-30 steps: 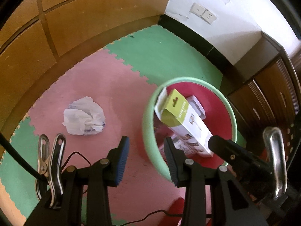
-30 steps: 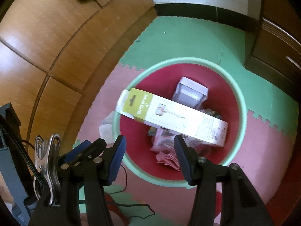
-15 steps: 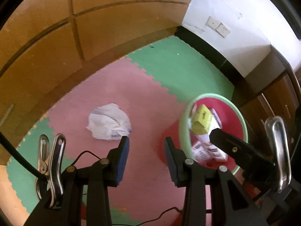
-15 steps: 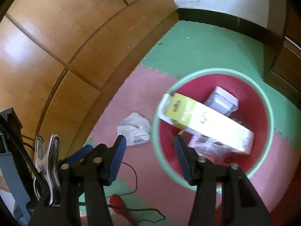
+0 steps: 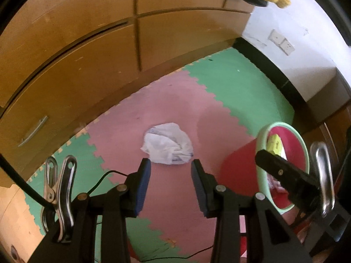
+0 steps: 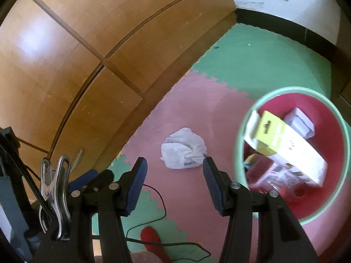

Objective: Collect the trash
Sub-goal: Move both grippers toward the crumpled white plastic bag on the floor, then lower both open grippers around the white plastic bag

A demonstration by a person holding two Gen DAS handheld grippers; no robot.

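On pink mat, crumpled white bag (image 5: 167, 146), beside red bin (image 6: 291, 92)

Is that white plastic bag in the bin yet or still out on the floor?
Out. The crumpled white plastic bag lies on the pink mat, beside the green-rimmed bin.

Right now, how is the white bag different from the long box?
The crumpled white bag lies on the pink mat; the long box leans inside the bin. The bag is soft and rounded, the box stiff and straight-edged with a yellow-green end. Neither is held.
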